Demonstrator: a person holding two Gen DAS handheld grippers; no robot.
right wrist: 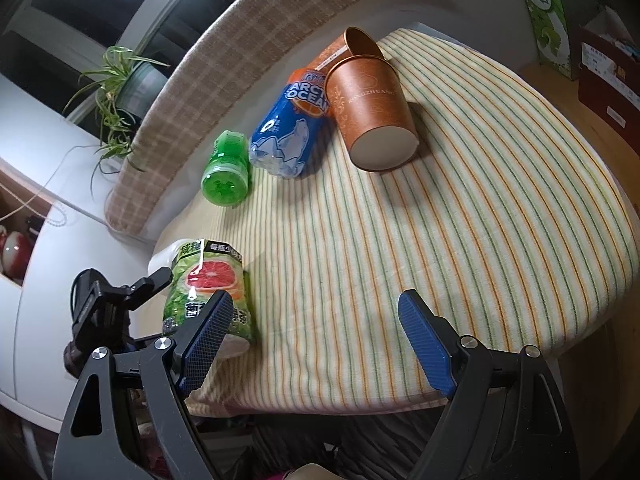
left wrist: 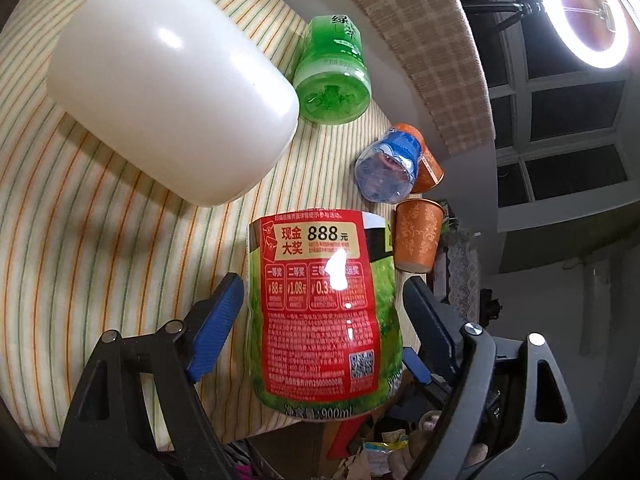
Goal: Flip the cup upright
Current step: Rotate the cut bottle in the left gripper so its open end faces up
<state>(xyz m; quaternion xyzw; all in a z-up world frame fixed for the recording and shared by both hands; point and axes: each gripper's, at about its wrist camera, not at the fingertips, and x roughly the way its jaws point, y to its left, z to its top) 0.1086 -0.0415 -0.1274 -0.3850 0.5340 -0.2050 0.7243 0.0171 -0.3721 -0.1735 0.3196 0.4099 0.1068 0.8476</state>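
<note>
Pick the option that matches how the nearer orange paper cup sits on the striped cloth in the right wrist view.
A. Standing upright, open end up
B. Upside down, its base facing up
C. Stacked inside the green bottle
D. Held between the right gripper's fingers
B: the orange cup shows its closed pale base toward the camera with its rim down on the striped cloth, well ahead of the open right gripper.
</note>
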